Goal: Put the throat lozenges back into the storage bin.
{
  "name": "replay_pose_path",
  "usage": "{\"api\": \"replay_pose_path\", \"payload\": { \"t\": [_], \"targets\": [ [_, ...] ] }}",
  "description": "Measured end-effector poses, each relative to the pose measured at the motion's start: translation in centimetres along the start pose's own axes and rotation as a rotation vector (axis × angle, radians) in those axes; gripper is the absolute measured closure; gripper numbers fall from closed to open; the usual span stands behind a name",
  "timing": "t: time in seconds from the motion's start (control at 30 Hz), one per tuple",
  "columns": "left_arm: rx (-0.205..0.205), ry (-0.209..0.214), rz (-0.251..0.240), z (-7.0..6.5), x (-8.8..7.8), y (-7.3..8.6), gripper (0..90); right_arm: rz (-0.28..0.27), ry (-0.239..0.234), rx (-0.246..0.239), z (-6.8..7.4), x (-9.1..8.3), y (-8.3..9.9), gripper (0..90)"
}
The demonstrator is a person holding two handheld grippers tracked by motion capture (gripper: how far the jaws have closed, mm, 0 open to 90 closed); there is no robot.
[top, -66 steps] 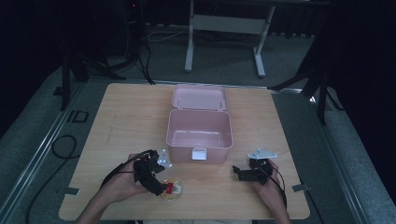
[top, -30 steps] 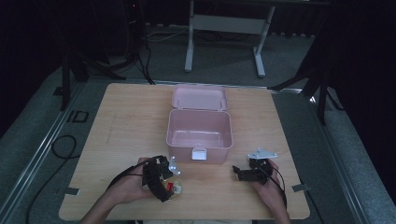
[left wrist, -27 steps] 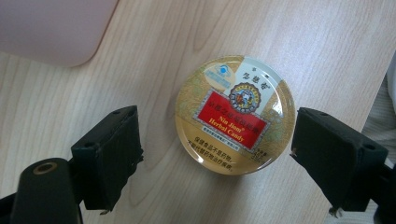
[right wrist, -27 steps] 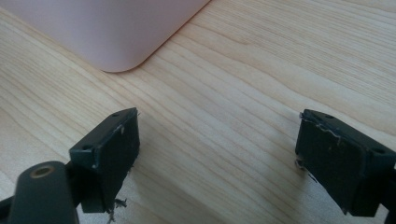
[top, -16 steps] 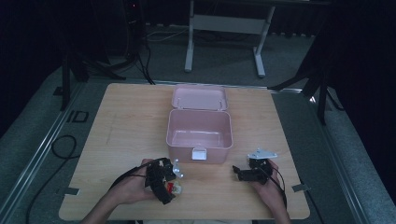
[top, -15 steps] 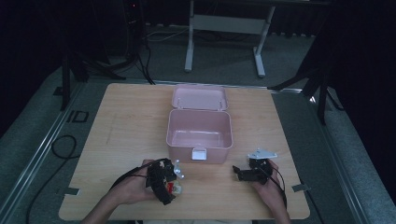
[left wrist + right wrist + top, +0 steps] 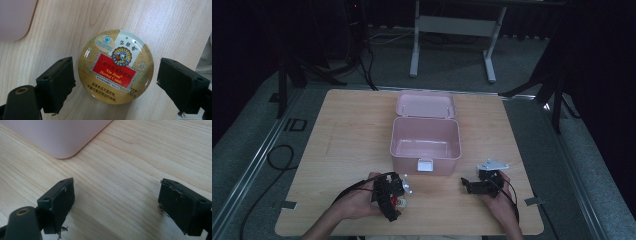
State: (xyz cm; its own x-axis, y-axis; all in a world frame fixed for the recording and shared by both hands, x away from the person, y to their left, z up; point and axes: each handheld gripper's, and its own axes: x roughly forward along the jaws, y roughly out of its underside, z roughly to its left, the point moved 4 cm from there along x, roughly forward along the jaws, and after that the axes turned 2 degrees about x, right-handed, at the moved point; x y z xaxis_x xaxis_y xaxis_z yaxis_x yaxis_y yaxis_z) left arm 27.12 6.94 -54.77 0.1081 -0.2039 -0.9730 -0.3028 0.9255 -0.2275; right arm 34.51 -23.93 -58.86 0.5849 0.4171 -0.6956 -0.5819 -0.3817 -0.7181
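Left gripper view gives us a round candy tin (image 7: 116, 66) lying flat on the tabletop (image 7: 175, 27), between our left gripper's (image 7: 115, 82) spread fingers (image 7: 58, 83), neither one touching it. From the high view, our left gripper (image 7: 393, 196) sits over the tin (image 7: 400, 202), near the front edge, in front of an open pink box (image 7: 426, 145). Our right gripper (image 7: 116, 205) rests with its fingers (image 7: 183, 206) spread over bare wood, just beside the box's corner (image 7: 60, 137).

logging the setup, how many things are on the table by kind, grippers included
pink box, lid open: 1
round candy tin, between the left gripper's open fingers: 1
handheld grippers, left and right gripper: 2
total: 4
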Motion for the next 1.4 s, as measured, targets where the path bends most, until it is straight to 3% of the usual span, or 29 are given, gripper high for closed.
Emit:
{"api": "replay_pose_path", "payload": {
  "t": [0.57,0.7,0.93,1.4],
  "targets": [
    [0.031,-0.002,0.08,-0.2,1.2,-0.2,15.4,0.0,0.0,0.0,0.0,0.0,0.0,13.4],
    [0.025,-0.008,0.081,-0.1,1.1,-0.3,20.0,0.0,0.0,0.0,0.0,0.0,0.0,13.4],
    [0.033,-0.014,0.095,-0.1,1.1,-0.4,20.5,0.0,0.0,0.0,0.0,0.0,0.0,13.4],
    [0.003,-0.009,0.095,0.8,-0.1,0.0,20.7,0.0,0.0,0.0,0.0,0.0,0.0,13.5]
  ]
}}
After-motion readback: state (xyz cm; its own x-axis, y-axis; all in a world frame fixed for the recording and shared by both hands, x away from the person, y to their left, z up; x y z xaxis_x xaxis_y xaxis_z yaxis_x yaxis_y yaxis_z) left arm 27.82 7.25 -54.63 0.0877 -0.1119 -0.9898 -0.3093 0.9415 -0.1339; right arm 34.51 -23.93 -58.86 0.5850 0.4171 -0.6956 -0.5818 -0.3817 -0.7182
